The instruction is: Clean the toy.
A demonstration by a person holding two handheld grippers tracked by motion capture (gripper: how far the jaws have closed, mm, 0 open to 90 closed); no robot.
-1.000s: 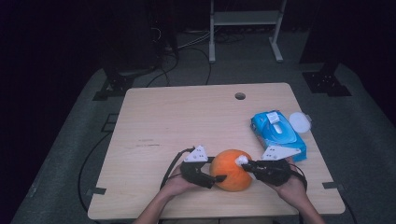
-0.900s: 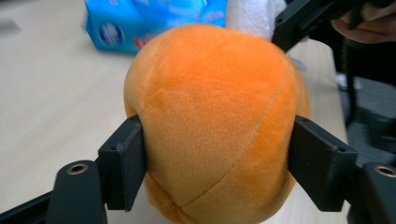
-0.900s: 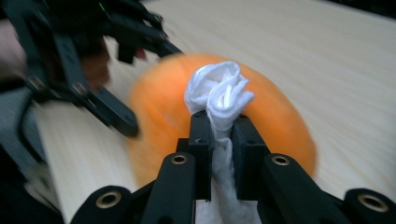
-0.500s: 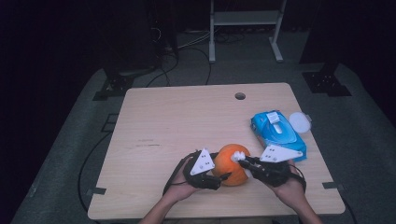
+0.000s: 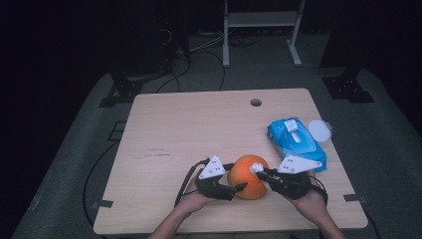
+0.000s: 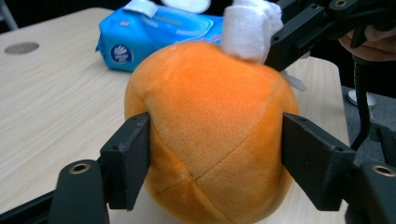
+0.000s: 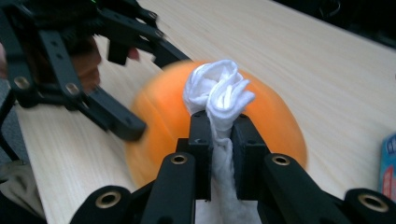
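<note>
The plush ball (image 5: 247, 177) sits on the counter (image 5: 199, 129) near its front edge, between the left tongs (image 5: 239, 188) and right tongs (image 5: 260, 170); the wipes pack (image 5: 296, 142) lies behind, to the right

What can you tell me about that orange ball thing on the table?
The orange plush ball looks soft and fuzzy, sewn from panels with visible seams. It sits near the front edge of the wooden table. The left hand-held gripper clamps its two sides with black jaws. The right hand-held gripper presses a bunched white wipe against the top of the ball. A blue wipes pack lies apart, behind and to its right.
</note>
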